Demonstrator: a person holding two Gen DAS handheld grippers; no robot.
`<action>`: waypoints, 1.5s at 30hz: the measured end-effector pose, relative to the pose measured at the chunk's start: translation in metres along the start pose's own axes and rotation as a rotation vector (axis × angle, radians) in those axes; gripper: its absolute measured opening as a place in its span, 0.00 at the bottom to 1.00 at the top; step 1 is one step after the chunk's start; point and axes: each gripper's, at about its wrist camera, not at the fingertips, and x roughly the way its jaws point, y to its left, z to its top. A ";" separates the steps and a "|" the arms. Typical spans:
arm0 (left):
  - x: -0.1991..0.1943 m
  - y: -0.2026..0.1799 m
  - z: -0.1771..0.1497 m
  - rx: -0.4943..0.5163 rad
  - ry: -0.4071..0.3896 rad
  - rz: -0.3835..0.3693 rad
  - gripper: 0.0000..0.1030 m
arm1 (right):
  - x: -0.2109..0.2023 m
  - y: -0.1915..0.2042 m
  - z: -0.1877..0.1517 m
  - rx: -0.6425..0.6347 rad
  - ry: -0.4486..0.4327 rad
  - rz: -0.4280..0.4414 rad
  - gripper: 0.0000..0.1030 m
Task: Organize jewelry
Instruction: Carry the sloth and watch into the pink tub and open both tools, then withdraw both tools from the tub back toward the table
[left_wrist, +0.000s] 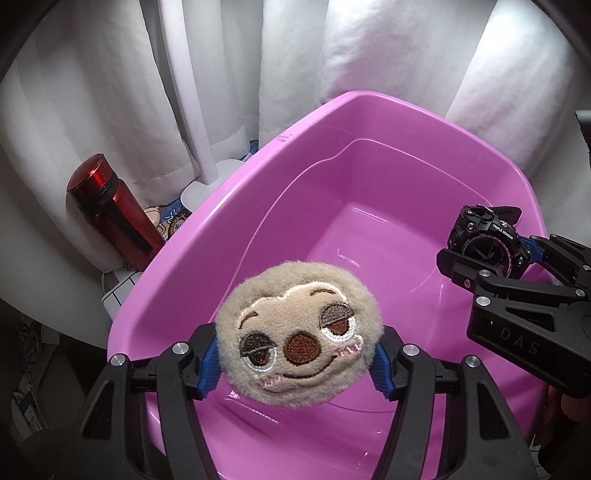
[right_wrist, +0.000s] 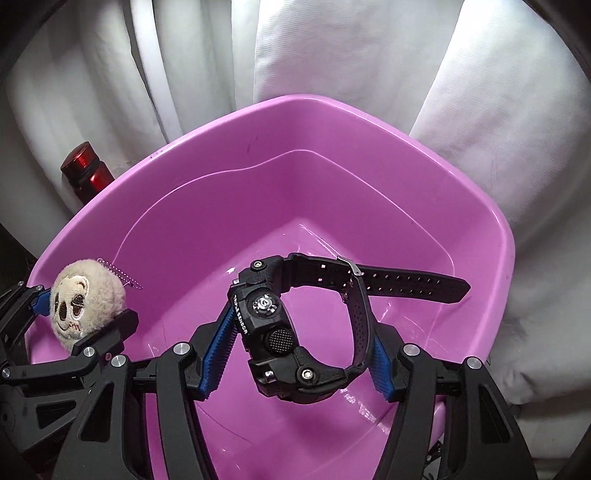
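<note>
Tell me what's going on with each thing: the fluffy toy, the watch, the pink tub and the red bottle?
Fluffy toy: held between the left hand-held gripper's pads, over the tub.
Watch: strap buckled in a loop, held in the right hand-held gripper, over the tub.
Pink tub: nothing lying inside.
Red bottle: capped, behind the tub.

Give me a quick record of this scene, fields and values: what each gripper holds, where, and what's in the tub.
left gripper: jaws shut on plush sloth face
right gripper: jaws shut on black watch, strap buckled in a loop
position: both held over the pink tub
tub contents: nothing visible inside
background: red bottle, white curtain
</note>
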 end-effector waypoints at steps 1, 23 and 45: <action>0.000 0.000 0.000 -0.001 0.001 0.000 0.64 | 0.000 0.001 0.000 -0.002 0.002 -0.002 0.59; -0.018 -0.004 -0.007 -0.004 -0.014 0.043 0.85 | -0.017 -0.008 0.001 0.042 -0.062 -0.021 0.65; -0.058 -0.027 -0.023 0.019 -0.095 0.052 0.85 | -0.077 -0.027 -0.040 0.105 -0.170 0.013 0.65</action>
